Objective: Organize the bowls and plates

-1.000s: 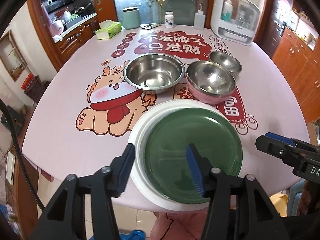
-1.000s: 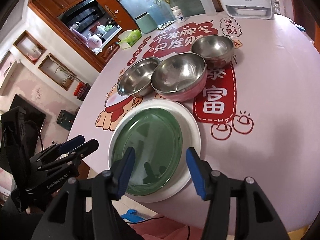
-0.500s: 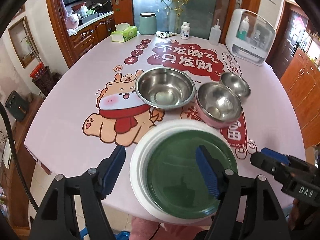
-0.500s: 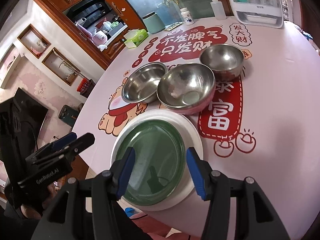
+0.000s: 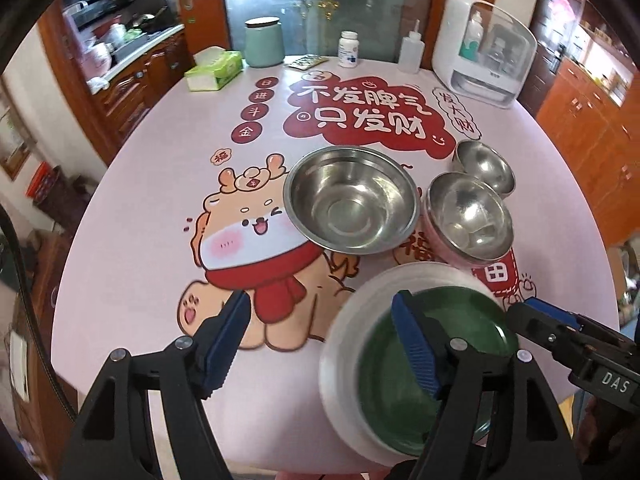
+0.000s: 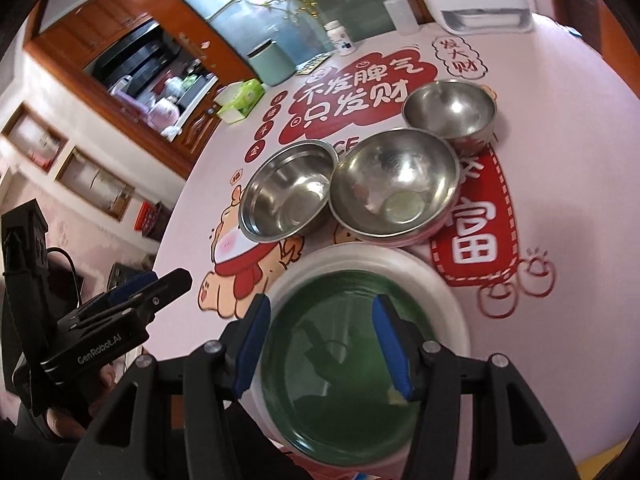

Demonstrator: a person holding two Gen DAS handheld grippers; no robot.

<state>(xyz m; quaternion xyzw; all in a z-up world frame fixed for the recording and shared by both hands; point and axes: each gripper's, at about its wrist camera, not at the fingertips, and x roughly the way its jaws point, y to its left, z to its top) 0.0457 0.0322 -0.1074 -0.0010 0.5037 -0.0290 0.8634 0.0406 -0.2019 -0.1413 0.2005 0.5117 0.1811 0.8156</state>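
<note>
Clearly readable: "DAS" on right gripper [image 5: 576, 344], "GenRobot.AI" on left gripper [image 5: 320, 340]; both jaws apart, gripping nothing.

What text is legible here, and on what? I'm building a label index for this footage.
"不发脾气 只发财": red cloud on the tablecloth
"日进斗金": four red dots
"发大财": bubble
"富": red tag
"DAS": right gripper
"GenRobot.AI": left gripper
Pill bottle label: too small to read.
</note>
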